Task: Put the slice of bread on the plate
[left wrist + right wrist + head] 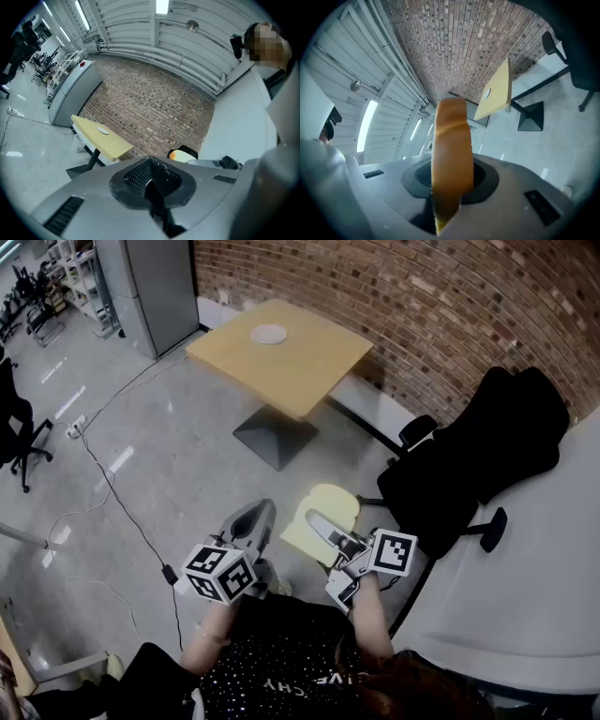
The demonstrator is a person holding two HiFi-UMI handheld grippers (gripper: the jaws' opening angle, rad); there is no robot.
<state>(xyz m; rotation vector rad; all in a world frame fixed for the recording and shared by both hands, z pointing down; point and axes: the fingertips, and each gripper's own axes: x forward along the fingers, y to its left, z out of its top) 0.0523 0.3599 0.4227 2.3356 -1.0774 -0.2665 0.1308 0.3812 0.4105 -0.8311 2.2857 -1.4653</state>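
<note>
A pale slice of bread [323, 512] hangs above the floor, pinched at its near edge by my right gripper [314, 523]. In the right gripper view the bread [451, 154] stands edge-on between the pads, brown crust towards the camera. My left gripper [251, 521] is level beside it on the left, jaws together with nothing in them; in its own view the left gripper [150, 176] shows its pads meeting. The white plate [268, 334] lies on a yellow table [291, 367] far ahead by the brick wall; the plate [102, 131] is small in the left gripper view.
A black office chair [478, 456] stands to the right, against a grey desk [525, 568]. Cables [112, 493] run across the floor on the left. A white bin [78, 143] sits under the yellow table. Another chair [19, 442] is at the far left.
</note>
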